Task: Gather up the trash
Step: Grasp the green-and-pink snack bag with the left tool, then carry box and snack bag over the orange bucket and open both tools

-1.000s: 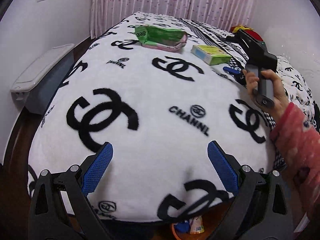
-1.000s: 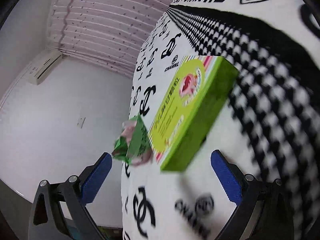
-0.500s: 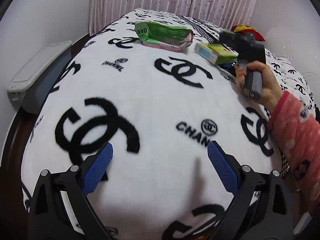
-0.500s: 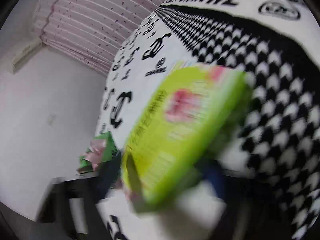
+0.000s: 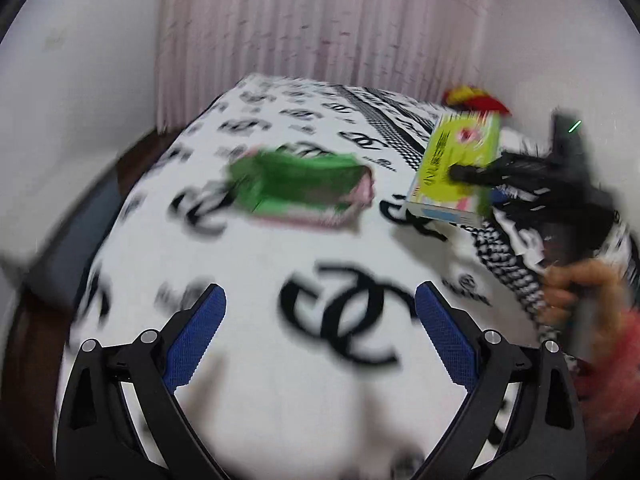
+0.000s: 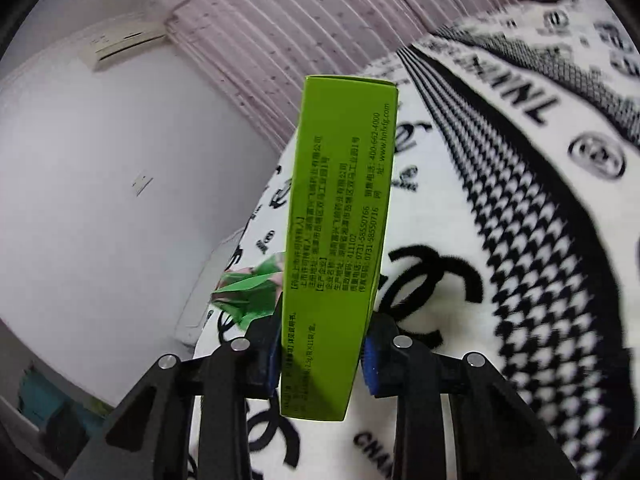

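Observation:
My right gripper [image 6: 322,364] is shut on a lime-green carton box [image 6: 340,220] and holds it lifted above the bed. The same box [image 5: 456,164] shows in the blurred left wrist view, gripped by the right gripper [image 5: 464,174] at the right. A crumpled green and pink wrapper [image 5: 300,186] lies on the blanket at mid-bed; it also shows behind the box in the right wrist view [image 6: 248,296]. My left gripper [image 5: 320,316] is open and empty, low over the near part of the bed.
The bed carries a white blanket [image 5: 280,380] with black logos and a houndstooth band [image 6: 520,248]. A red and yellow object [image 5: 476,98] lies by the far right corner. Pink curtains [image 5: 320,24] hang behind. A grey bin [image 5: 68,248] stands left of the bed.
My right gripper has closed on the green box and lifted it off the blanket. My left gripper has moved forward over the bed toward the wrapper, still open.

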